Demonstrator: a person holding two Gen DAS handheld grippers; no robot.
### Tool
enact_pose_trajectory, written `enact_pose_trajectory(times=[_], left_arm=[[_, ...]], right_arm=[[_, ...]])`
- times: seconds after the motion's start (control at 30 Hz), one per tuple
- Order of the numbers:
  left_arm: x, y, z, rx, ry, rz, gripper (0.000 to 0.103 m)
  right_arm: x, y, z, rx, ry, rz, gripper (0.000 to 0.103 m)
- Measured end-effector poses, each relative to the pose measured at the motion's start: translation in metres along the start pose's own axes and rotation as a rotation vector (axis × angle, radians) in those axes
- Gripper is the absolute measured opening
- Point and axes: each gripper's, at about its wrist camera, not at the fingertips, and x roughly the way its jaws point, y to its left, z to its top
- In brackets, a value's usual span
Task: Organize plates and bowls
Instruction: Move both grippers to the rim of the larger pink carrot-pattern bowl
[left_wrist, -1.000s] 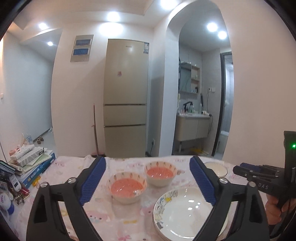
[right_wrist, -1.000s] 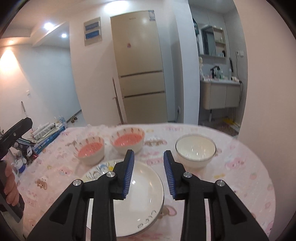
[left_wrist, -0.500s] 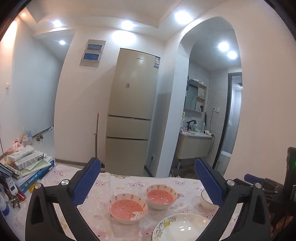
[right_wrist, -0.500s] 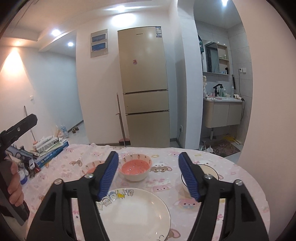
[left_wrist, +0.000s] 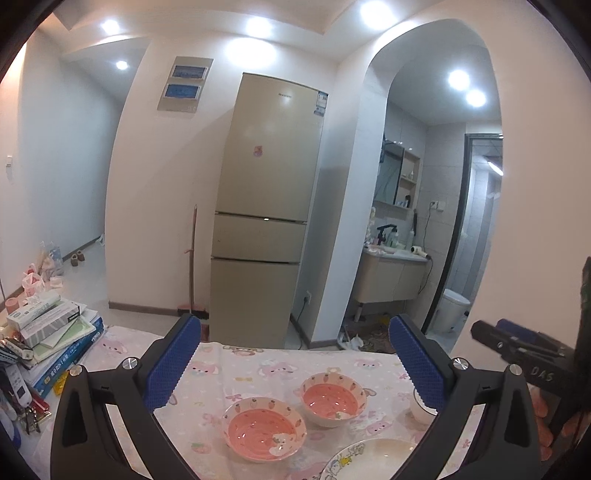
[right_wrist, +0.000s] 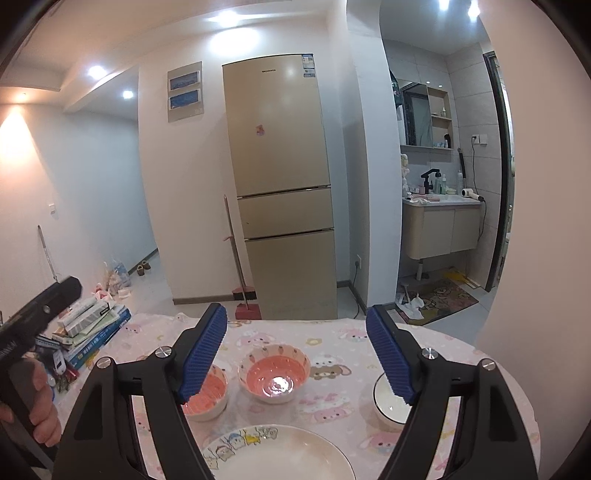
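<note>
Two pink bowls (right_wrist: 274, 372) sit mid-table, a white bowl (right_wrist: 388, 404) to their right, a plate (right_wrist: 280, 458) nearest. Right gripper (right_wrist: 297, 356), just opened wide, and left gripper (left_wrist: 293, 363), jaws apart, hold nothing. Glazed rims could slip from the pads. Cartoon tablecloth (right_wrist: 332, 339), fridge (right_wrist: 280, 184) behind

Left gripper (left_wrist: 293, 363) and right gripper (right_wrist: 295, 356) both held raised, jaws spread wide with nothing between them (the right's having just been opening).
</note>
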Motion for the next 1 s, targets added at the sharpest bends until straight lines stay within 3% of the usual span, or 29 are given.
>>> enact_pose_trajectory(times=[0.2, 0.4, 0.6, 0.73, 0.9, 1.0], left_arm=[[0.023, 0.014, -0.004, -0.036, 0.048, -0.010, 0.103], [0.058, 0.020, -0.021, 0.016, 0.183, -0.003, 0.103], [0.092, 0.048, -0.035, -0.067, 0.307, 0.016, 0.103], [0.120, 0.064, -0.053, -0.100, 0.432, 0.061, 0.103], [0.153, 0.085, -0.083, -0.122, 0.639, 0.146, 0.090], [0.164, 0.096, -0.097, -0.141, 0.705, 0.168, 0.087]], right_arm=[[0.009, 0.016, 0.012, -0.035, -0.034, -0.009, 0.077], [0.040, 0.029, 0.010, -0.031, 0.040, -0.008, 0.078], [0.087, 0.027, -0.011, -0.008, 0.182, 0.001, 0.078], [0.119, 0.021, -0.027, 0.017, 0.318, 0.067, 0.078], [0.153, 0.015, -0.054, 0.076, 0.486, 0.145, 0.075], [0.164, 0.023, -0.070, 0.084, 0.572, 0.223, 0.073]])
